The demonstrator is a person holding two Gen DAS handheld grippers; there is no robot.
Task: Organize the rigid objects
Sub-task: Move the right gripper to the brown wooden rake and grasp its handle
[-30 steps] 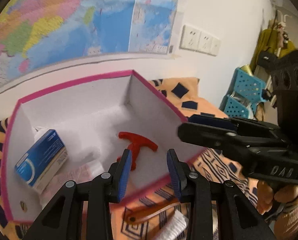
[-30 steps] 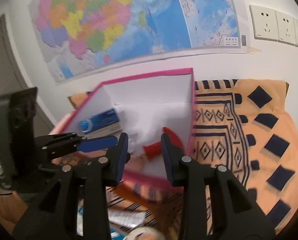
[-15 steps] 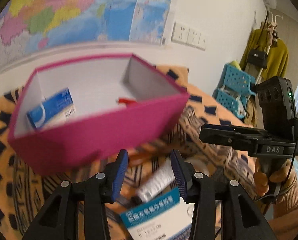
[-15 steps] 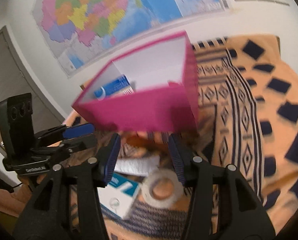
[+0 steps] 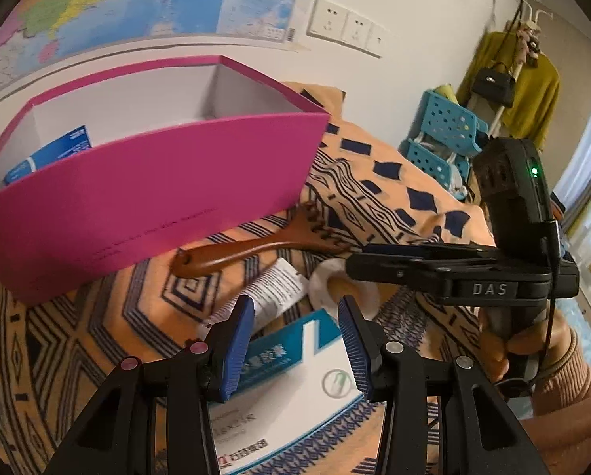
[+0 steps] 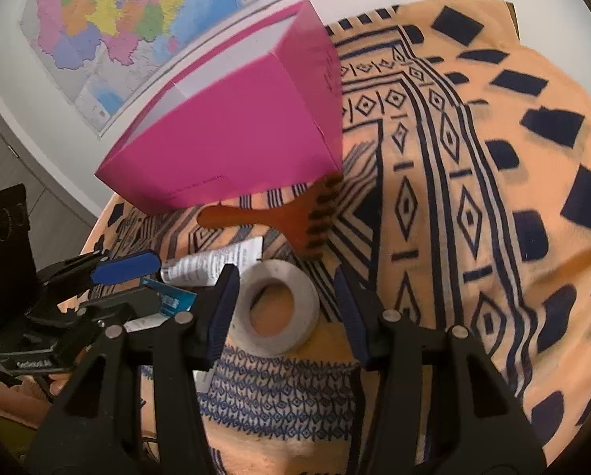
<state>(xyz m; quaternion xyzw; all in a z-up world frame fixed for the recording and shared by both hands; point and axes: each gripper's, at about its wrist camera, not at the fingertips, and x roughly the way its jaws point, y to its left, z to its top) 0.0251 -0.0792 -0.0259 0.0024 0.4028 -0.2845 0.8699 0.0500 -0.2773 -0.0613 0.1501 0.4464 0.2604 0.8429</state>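
Pink box (image 5: 149,182) sitting open-topped on the patterned cloth, a blue carton (image 5: 50,154) leaning inside. Wooden comb (image 6: 279,217) lying just before it; white tube (image 5: 271,293), tape roll (image 6: 275,308) and teal-white carton (image 5: 295,380) lying nearer, close together.

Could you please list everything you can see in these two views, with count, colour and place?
box: one, pink outside, white inside, at the back of the cloth
carton in box: one, blue, against the left inner wall
comb: one, brown wood, in front of the box
tube: one, white, near the comb
tape roll: one, off-white, between the right gripper's fingers
flat carton: one, white and teal, under the left gripper
cloth: one, orange with navy pattern
left gripper: black, blue pads, open
right gripper: black, blue pads, open
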